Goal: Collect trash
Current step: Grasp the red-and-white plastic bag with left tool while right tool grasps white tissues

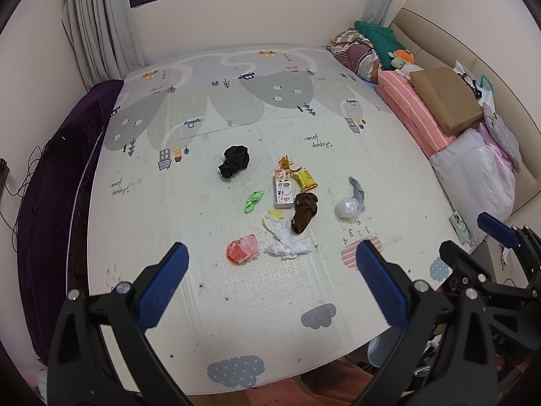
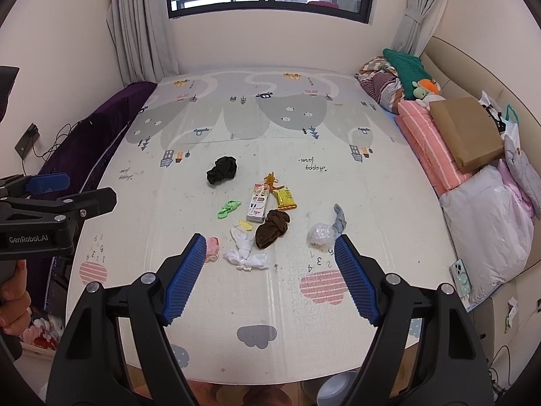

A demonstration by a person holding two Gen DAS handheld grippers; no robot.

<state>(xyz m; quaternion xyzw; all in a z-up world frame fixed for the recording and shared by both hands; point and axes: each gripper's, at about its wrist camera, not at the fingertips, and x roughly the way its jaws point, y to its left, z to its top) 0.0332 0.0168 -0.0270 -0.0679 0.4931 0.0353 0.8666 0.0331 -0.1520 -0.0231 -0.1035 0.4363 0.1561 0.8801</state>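
Note:
Litter lies in a loose cluster mid-mat: a crumpled pink wrapper (image 1: 242, 249), white tissue (image 1: 286, 244), a brown cloth wad (image 1: 305, 211), a white carton (image 1: 283, 191), a yellow packet (image 1: 305, 179), a green strip (image 1: 253, 200), a clear plastic ball (image 1: 347, 208) and a black wad (image 1: 234, 161). My left gripper (image 1: 272, 282) hovers open just short of the pink wrapper, with nothing between its fingers. My right gripper (image 2: 270, 277) is open too, near the white tissue (image 2: 247, 253), and the pink wrapper (image 2: 212, 248) peeks past its left finger. Both hold nothing.
The patterned play mat (image 1: 257, 304) covers a bed. Pillows, a brown box (image 1: 446, 99) and a bagged quilt (image 1: 480, 176) line the right side. A phone (image 2: 460, 276) lies at the mat's right edge. A purple cover (image 1: 61, 176) runs along the left. A grey bin (image 2: 338, 389) stands below the near edge.

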